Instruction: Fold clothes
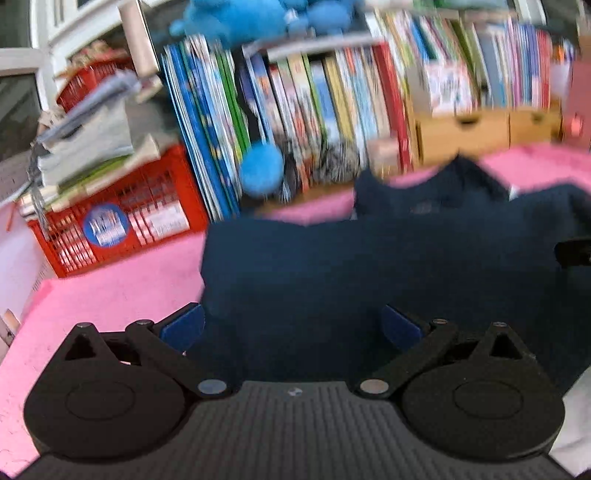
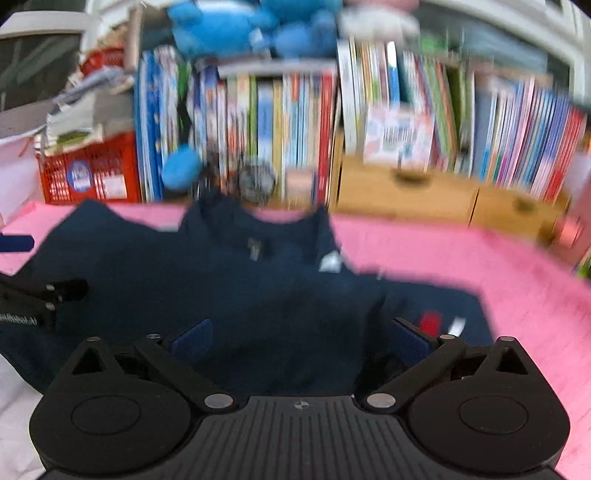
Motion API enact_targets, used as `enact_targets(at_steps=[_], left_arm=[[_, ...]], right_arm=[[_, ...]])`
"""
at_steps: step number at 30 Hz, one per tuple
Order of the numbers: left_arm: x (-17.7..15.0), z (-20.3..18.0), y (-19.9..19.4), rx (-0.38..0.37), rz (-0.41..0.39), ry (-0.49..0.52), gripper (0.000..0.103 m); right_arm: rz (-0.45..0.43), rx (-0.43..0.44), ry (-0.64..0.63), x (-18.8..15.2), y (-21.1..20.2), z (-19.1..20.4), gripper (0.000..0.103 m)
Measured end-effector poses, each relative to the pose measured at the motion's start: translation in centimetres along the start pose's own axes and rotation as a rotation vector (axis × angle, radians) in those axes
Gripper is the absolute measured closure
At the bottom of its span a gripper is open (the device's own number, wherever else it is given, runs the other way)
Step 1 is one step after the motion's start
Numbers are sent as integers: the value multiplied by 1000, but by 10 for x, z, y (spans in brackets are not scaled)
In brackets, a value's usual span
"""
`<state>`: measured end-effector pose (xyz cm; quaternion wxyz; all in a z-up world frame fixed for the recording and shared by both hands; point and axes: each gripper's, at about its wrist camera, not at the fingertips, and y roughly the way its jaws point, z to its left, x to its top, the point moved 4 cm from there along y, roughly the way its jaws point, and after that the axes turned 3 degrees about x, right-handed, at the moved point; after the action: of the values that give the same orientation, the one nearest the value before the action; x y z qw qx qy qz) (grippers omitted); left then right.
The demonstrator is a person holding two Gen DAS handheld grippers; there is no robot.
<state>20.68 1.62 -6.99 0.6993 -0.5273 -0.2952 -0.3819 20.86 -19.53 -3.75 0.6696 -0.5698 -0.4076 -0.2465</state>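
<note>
A dark navy garment (image 1: 369, 266) lies partly folded on the pink surface (image 1: 110, 295), collar toward the bookshelf. My left gripper (image 1: 291, 328) hovers over its near left part with both blue pads wide apart and nothing pinched between them. In the right wrist view the same navy garment (image 2: 236, 295) shows a red and white label (image 2: 430, 321) near its right edge. My right gripper (image 2: 301, 339) stands open above the garment's near edge, pads apart, cloth beneath but not clamped. The left gripper's black fingers (image 2: 40, 295) show at the left edge. Both views are motion-blurred.
A bookshelf full of books (image 1: 332, 103) runs along the back, with blue plush toys (image 2: 236, 26) on top. A red crate (image 1: 110, 229) stacked with papers stands at back left. Wooden drawers (image 2: 406, 192) sit at back right. Bare pink surface (image 2: 498, 280) extends to the right.
</note>
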Motion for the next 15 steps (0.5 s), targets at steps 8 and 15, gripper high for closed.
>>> enact_targets(at_steps=[8, 15], left_arm=[[-9, 26, 26, -156, 139, -186, 0], [-20, 40, -2, -132, 133, -149, 0]], right_arm=[[90, 32, 22, -8, 31, -6, 0], [74, 59, -11, -18, 11, -6, 0]])
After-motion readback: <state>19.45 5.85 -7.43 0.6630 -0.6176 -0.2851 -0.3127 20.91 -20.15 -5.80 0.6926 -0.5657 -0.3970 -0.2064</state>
